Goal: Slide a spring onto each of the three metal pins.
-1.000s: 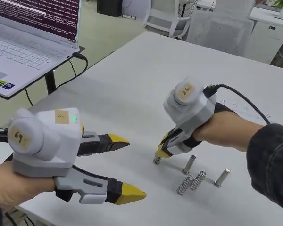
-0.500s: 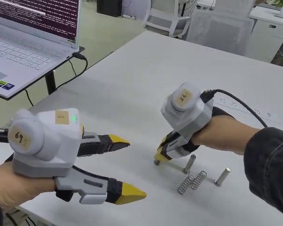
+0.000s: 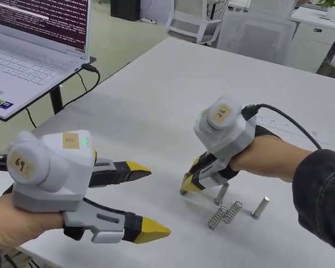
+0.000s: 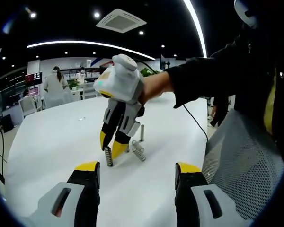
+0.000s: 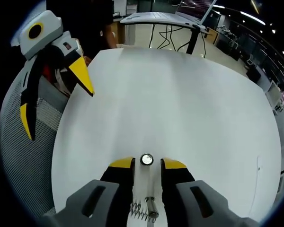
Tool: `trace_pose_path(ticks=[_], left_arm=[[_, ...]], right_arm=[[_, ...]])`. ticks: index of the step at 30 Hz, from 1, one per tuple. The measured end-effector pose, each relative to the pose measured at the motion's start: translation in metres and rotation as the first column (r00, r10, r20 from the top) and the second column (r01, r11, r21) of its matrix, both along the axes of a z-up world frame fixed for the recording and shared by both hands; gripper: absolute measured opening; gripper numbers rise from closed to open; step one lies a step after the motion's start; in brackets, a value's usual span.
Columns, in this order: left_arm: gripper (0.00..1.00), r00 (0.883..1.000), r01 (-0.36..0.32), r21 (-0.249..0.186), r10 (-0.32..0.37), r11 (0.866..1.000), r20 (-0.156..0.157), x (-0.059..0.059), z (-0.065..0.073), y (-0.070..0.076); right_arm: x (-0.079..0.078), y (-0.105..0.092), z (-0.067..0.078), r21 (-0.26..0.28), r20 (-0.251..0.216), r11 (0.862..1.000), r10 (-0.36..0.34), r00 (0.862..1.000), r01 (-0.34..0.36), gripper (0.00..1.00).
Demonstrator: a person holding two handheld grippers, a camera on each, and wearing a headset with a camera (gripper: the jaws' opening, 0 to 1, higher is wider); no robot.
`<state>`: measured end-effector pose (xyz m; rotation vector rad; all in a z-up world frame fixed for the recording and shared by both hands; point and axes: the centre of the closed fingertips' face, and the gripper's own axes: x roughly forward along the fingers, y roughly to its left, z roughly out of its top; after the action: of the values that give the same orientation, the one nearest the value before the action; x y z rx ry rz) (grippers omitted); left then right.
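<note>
My right gripper (image 3: 188, 185) points down at the white table (image 3: 156, 95), its jaws closed narrowly around an upright metal pin (image 3: 183, 191) that carries a spring. The pin's round top (image 5: 146, 159) sits between the yellow fingertips (image 5: 122, 163). Seen from the left gripper view, the right gripper (image 4: 111, 144) holds this sprung pin (image 4: 108, 156). A bare pin (image 3: 221, 194) lies just right of it, and another pin (image 3: 261, 207) lies farther right. Two loose springs (image 3: 225, 215) rest side by side between them. My left gripper (image 3: 148, 198) hovers open at the near left, empty.
An open laptop (image 3: 33, 44) stands on a side stand past the table's left edge. A black cable (image 3: 290, 123) trails from the right gripper across the table. A mesh chair (image 4: 246, 161) stands by the near edge. People stand far back in the room (image 4: 54, 80).
The right gripper has tipped and shifted slightly over the sprung pin, which stays at the same spot. The left gripper has held still; the head camera drifted a little.
</note>
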<state>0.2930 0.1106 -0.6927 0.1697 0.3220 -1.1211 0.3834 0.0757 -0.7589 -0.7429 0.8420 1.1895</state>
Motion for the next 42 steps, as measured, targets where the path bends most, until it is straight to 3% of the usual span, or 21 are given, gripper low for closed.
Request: trace_pose_path(ticks=[16, 26, 42], left_arm=[[0.59, 1.0, 0.017, 0.02, -0.017, 1.0, -0.014, -0.003, -0.002, -0.002], [0.58, 0.999, 0.036, 0.028, -0.036, 0.999, -0.02, -0.005, -0.003, -0.006], [0.57, 0.998, 0.068, 0.049, -0.067, 0.996, -0.019, -0.01, 0.002, -0.013]], right_arm=[[-0.01, -0.014, 0.033, 0.054, 0.075, 0.998, -0.024, 0.997, 0.02, 0.21], [-0.039, -0.019, 0.053, 0.113, 0.108, 0.994, -0.022, 0.994, 0.01, 0.21], [-0.083, -0.04, 0.057, 0.122, 0.117, 0.992, -0.033, 0.993, 0.019, 0.21]])
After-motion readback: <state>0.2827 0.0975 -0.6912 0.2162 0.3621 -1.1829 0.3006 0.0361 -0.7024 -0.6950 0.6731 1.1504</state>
